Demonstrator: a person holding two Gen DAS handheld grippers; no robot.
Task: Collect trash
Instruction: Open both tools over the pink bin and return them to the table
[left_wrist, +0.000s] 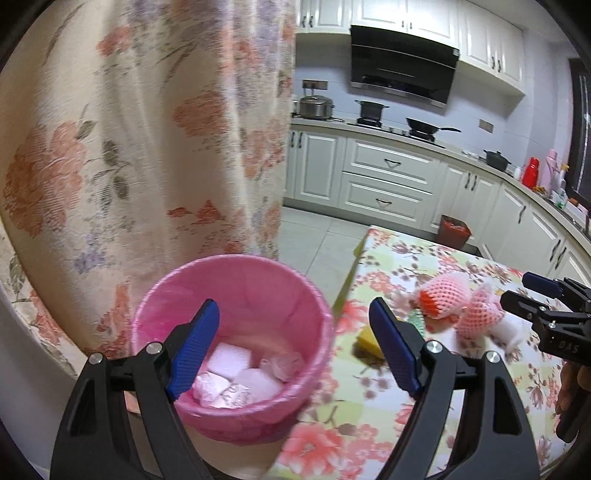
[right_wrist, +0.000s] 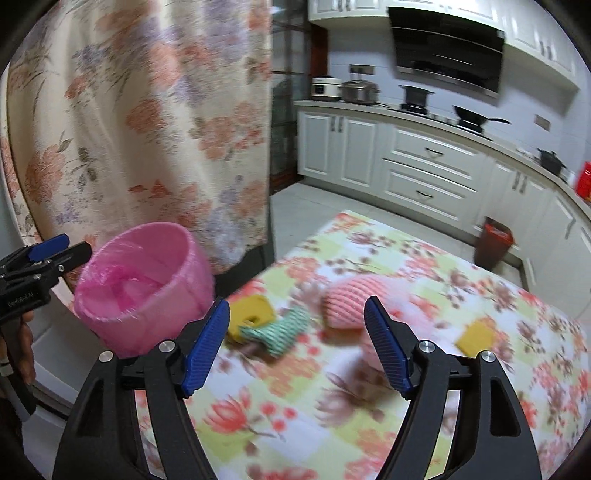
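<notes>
A pink trash bin with a pink liner stands beside the table's left edge and holds several white and pink scraps. It also shows in the right wrist view. My left gripper is open and empty above the bin's rim. My right gripper is open and empty above the floral table. On the table lie pink foam fruit nets, a yellow piece, a green-white net and another yellow piece.
A floral curtain hangs behind the bin. White kitchen cabinets and a stove with pots run along the back. A dark red bin stands on the tiled floor beyond the table.
</notes>
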